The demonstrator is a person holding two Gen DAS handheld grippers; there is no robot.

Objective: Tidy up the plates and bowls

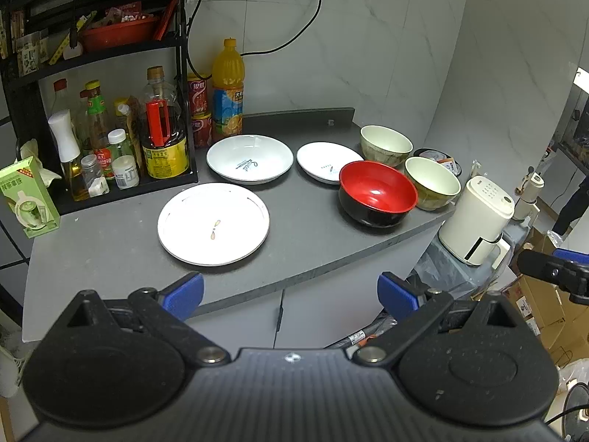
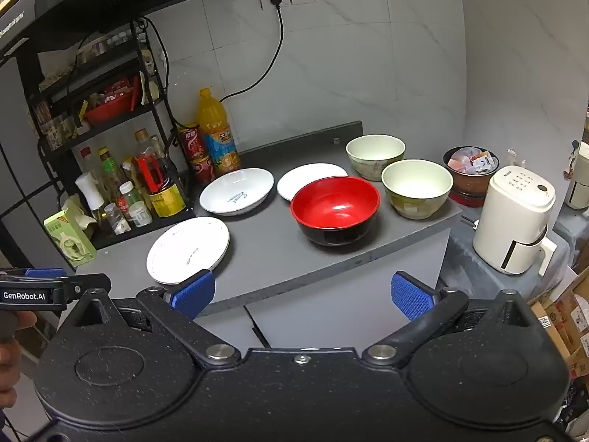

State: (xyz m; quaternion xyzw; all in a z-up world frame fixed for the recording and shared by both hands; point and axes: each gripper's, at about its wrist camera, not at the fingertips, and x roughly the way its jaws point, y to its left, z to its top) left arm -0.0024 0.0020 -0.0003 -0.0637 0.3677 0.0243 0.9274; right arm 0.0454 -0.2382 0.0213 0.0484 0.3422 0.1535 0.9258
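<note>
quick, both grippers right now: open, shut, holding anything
Left gripper: open, holding nothing, short of the counter.
Right gripper: open, holding nothing, also short of the counter.

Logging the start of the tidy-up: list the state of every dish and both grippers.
Left gripper: open, holding nothing.
Right gripper: open, holding nothing.
Near plate: flat, empty, unstacked.
Deep plate: upright, empty.
Small plate: upright, empty, partly behind the red bowl.
Red bowl: upright, empty.
Two cream bowls: upright, empty, unstacked.
</note>
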